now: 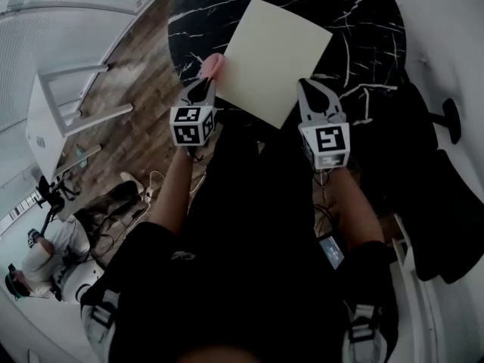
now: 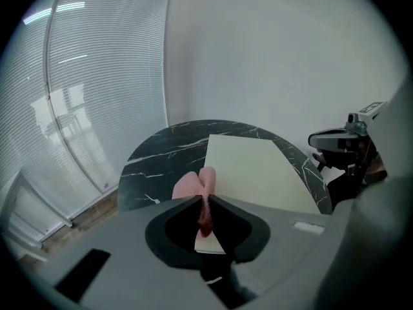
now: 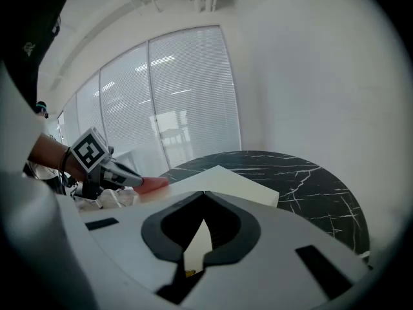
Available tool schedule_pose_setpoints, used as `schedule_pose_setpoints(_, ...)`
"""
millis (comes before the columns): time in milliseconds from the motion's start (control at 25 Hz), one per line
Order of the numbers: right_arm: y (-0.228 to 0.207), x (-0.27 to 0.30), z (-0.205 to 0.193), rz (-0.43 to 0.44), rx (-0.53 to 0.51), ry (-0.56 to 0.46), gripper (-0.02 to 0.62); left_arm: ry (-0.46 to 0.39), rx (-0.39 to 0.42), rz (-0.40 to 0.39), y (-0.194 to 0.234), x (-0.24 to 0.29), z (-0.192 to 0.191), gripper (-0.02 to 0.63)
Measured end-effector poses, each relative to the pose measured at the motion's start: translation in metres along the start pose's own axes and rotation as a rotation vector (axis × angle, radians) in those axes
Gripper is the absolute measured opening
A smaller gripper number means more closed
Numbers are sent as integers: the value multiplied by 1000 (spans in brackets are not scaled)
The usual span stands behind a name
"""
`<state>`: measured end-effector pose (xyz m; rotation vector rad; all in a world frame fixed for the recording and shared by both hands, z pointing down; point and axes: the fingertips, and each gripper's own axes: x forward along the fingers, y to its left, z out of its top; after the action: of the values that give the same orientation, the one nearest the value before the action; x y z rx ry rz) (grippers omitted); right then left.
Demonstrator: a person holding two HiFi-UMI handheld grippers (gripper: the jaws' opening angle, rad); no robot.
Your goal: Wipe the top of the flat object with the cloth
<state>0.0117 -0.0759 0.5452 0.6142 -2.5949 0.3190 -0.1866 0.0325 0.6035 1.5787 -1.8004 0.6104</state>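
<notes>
**A:** Where does the flat object [image 1: 272, 55] lie?

**B:** It lies on the round dark table [image 1: 363, 21], toward the near edge. It is turned cornerwise, with one corner pointing at the person. It looks about square, so there is no long axis to speak of.

**A:** And the cloth?

**B:** The left gripper [image 1: 204, 85] has its jaws closed on the pink cloth [image 1: 212, 64], and a fold bulges out past the tips. It hangs at the object's left corner. The surface to be wiped runs ahead and to the right of it, so the stroke would probably go that way.

**A:** What about the other arm?

**B:** The right gripper [image 1: 308, 89] sits at the object's near-right edge. Its tips meet and nothing clear is held between them. A pale sliver shows in the gap behind the tips, and it looks like the object seen below. Both grippers are close, but only the left carries the cloth.

**A:** Is anything unclear?

**B:** No view settles whether the cloth already touches the top or sits just off its corner. It is equally unclear whether the right tips press on the edge. The person's dark torso hides the table's near edge.
</notes>
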Motion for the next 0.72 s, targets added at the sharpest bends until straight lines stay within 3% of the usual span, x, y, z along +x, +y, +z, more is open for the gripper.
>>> schedule_pose_setpoints(200,-1,-5,-9,-7,21,0,-5,60,-58,-39,-11,6,-24,23)
schedule_pose_setpoints(400,-1,-7,-17,-13,47,-6,-5,67,-124,-69,-19,13,-31,23)
schedule_pose_setpoints(720,-5,-19,-31,-30,83,0,-5,78,-60,-132,-54,20,-26,23)
